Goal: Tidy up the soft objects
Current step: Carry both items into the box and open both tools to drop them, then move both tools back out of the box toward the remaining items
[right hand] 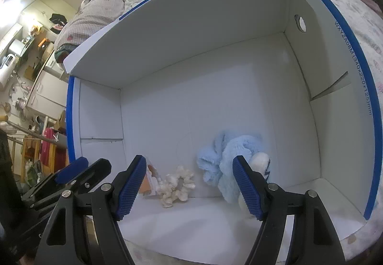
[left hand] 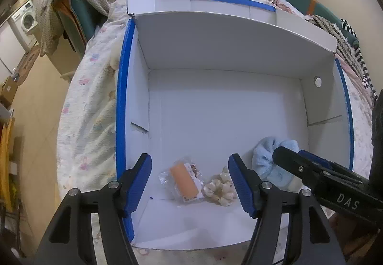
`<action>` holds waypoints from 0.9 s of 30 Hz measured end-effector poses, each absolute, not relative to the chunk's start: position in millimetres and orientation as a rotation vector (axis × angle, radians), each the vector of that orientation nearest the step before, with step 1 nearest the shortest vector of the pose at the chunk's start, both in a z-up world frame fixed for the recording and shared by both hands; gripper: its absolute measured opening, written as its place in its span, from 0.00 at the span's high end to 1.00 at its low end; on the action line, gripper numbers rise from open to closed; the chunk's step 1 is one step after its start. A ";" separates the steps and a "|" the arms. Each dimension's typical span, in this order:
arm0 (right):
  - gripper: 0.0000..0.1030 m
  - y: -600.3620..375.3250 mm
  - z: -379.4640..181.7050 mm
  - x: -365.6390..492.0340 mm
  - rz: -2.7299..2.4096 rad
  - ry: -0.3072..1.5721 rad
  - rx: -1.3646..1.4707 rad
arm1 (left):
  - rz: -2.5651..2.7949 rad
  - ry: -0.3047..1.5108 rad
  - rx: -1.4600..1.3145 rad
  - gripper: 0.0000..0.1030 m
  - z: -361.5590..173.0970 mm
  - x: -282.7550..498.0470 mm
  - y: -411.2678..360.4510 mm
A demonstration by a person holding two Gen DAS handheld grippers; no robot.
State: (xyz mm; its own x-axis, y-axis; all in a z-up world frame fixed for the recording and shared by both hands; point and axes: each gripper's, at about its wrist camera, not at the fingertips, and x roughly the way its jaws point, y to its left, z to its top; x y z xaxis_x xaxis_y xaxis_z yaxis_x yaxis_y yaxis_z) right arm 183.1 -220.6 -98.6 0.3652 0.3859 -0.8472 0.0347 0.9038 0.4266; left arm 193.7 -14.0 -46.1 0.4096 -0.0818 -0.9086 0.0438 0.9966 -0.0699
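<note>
Fluffy blue sock (right hand: 229,159) lies crumpled in white box (right hand: 191,54); both grippers' jaws released.

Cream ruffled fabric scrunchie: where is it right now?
The cream ruffled fabric scrunchie lies on the white cardboard box floor by the near wall, between the orange packet in clear wrap and the fluffy light-blue sock.

White letters "DAS" stand on the black body of the right gripper (left hand: 286,156), seen from the left wrist camera. The blue rim of the white cardboard box (right hand: 352,68) carries dark print, "WXYZA08M (340x220x125)mm" (running along the right wall's edge).
</note>
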 end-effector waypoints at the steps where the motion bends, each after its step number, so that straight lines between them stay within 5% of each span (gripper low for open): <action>1: 0.23 -220.5 -98.6 182.9 0.232 1.184 0.404 | -0.076 1.146 -0.034 0.38 -45.9 193.3 -13.9; 27: 0.23 -229.8 -79.3 147.1 0.221 1.136 0.373 | -0.005 1.019 -0.027 0.38 -10.2 138.4 20.9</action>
